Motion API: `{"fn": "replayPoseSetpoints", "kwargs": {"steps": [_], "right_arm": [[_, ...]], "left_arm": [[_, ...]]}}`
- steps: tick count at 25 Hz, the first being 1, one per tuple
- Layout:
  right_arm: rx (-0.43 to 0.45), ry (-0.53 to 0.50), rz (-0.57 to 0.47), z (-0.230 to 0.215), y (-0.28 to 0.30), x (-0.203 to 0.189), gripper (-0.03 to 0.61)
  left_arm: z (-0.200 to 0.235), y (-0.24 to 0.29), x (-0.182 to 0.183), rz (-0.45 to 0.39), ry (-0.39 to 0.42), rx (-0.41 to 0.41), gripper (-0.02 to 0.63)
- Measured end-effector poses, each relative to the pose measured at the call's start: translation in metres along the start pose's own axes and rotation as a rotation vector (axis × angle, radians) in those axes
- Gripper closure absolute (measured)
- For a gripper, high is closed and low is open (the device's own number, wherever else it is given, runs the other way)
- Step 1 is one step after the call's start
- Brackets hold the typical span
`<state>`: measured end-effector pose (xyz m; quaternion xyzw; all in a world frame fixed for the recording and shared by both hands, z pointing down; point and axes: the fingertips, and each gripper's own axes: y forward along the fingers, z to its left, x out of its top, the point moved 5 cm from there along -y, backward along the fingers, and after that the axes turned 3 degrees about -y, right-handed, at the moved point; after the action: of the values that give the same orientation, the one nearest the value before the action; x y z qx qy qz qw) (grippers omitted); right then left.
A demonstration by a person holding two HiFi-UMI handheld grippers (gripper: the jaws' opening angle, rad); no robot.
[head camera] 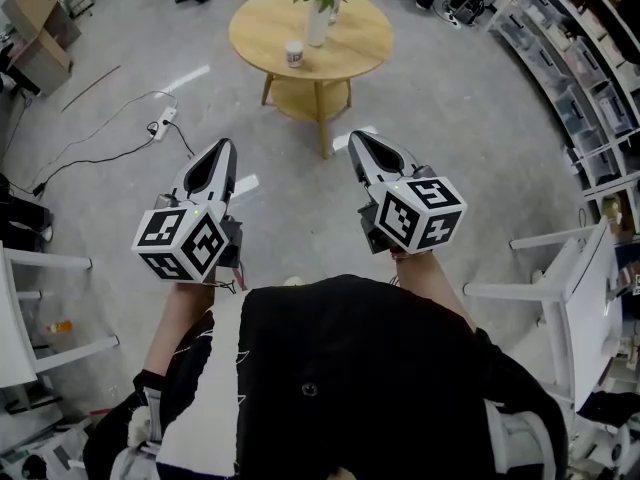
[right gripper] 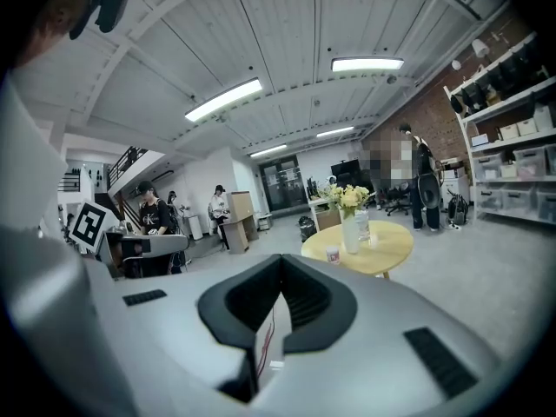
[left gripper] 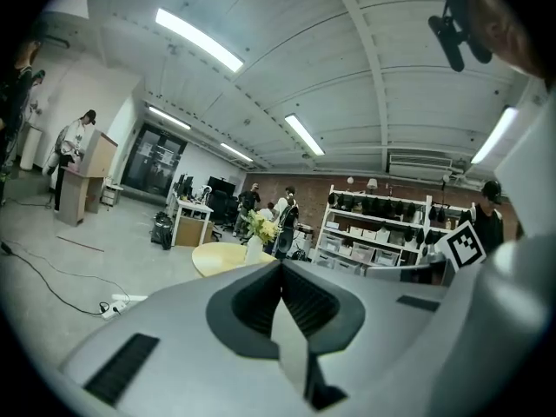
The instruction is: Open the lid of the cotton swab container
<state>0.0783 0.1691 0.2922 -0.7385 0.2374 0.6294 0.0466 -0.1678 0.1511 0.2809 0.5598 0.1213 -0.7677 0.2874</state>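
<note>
From my remote seat I saw one wide grey concrete floor filling most of the head view, with one long run of storage shelving curving down its right side. One round wooden table stood on that floor ahead of the person, well apart from both tools, with a lower shelf under its top. Two grippers were held out over the bare floor, each carrying one marker cube. The left gripper and the right gripper both pointed toward the table, roughly side by side with a gap of floor between them. In the left gripper view the two jaws met in a closed seam with nothing between them. The right gripper view showed the same, jaws pressed together and empty. Neither tool touched anything. On the tabletop I counted two things. One was a white vase of flowers near the middle of the top. The other was the cotton swab container, a small white tub standing upright between the vase and the table's near edge, close beside the vase but apart from it, its lid on. One white power strip lay on the floor left of the table, with its cable trailing toward the left edge.
</note>
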Motion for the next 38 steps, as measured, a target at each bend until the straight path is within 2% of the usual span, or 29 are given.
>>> {"fn": "replayPoseSetpoints", "kwargs": {"steps": [8, 18, 27, 38], "right_arm": [[0.0, -0.002, 0.047, 0.008, 0.031, -0.013, 0.574], [0.027, 0.003, 0.091, -0.001, 0.076, -0.013, 0.574], [0.05, 0.002, 0.079, -0.044, 0.125, 0.009, 0.574], [0.109, 0.02, 0.073, -0.114, 0.196, 0.049, 0.574]], "left_arm": [[0.029, 0.007, -0.008, 0.024, 0.015, -0.005, 0.603], [0.064, 0.028, -0.017, 0.075, -0.028, 0.031, 0.603], [0.078, 0.081, -0.002, 0.074, -0.008, 0.067, 0.603], [0.086, 0.18, 0.025, 0.051, -0.014, 0.107, 0.604]]}}
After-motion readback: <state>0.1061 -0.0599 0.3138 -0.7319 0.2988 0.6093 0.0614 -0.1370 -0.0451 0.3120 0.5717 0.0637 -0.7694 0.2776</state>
